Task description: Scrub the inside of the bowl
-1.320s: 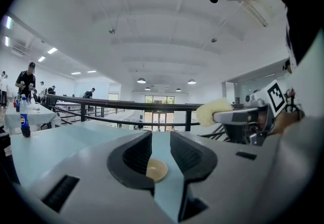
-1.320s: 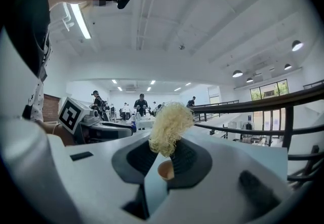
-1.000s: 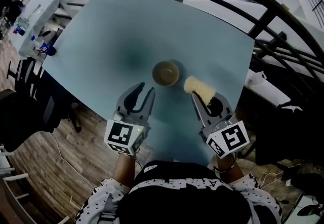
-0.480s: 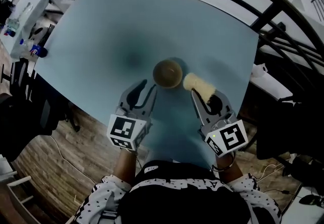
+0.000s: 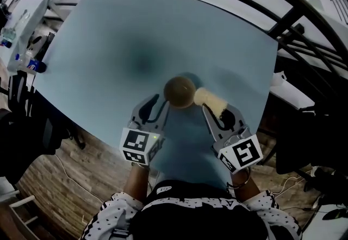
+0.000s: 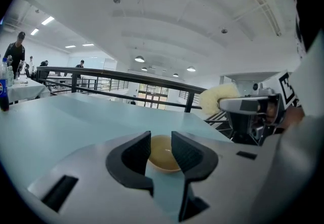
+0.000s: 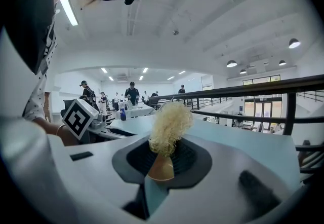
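Observation:
A small tan bowl (image 5: 179, 91) stands upright on the pale blue table (image 5: 119, 32). My left gripper (image 5: 156, 107) is open at the bowl's near-left side, its fingertips right by the rim. In the left gripper view the bowl (image 6: 163, 153) shows through the gap between the jaws of that gripper (image 6: 161, 143). My right gripper (image 5: 213, 113) is shut on a yellow fibrous scrubber (image 5: 211, 100), whose tip lies against the bowl's right side. In the right gripper view the scrubber (image 7: 169, 125) sticks up from the shut gripper (image 7: 162, 161).
The table's near edge (image 5: 163, 164) runs just under my grippers. A black curved railing (image 5: 283, 27) borders the far and right sides. A bottle (image 5: 30, 65) and other tables lie off to the left. People stand in the distance (image 7: 131, 91).
Both grippers have moved forward to the bowl. The left jaws now reach its near-left rim and the scrubber now meets its right side.

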`<move>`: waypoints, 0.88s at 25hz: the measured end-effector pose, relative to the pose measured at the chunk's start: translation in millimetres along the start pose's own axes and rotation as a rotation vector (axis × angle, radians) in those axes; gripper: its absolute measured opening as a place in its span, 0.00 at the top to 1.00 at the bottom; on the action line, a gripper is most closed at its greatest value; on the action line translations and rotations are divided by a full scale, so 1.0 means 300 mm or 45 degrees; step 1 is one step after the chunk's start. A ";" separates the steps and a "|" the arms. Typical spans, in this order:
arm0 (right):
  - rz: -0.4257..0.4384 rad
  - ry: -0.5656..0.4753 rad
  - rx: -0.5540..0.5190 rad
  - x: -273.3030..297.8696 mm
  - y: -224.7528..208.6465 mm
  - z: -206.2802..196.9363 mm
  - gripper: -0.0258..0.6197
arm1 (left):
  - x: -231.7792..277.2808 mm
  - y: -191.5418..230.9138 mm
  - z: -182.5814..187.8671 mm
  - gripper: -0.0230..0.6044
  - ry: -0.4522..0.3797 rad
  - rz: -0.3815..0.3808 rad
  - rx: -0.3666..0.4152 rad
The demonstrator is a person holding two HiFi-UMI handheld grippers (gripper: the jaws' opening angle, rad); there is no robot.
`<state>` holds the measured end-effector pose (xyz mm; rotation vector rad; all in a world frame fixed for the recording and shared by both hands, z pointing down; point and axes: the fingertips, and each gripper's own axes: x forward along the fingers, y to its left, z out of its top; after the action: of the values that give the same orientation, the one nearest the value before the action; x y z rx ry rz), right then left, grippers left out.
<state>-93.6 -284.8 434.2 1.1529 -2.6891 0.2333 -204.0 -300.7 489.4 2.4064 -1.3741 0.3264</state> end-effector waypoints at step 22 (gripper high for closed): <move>0.027 0.066 0.068 0.081 -0.018 -0.081 0.87 | 0.162 0.111 -0.182 0.78 0.218 0.051 -0.077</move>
<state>-103.1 -299.8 464.1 1.1179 -2.6659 0.3356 -209.7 -331.9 563.2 2.2470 -1.3373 0.4826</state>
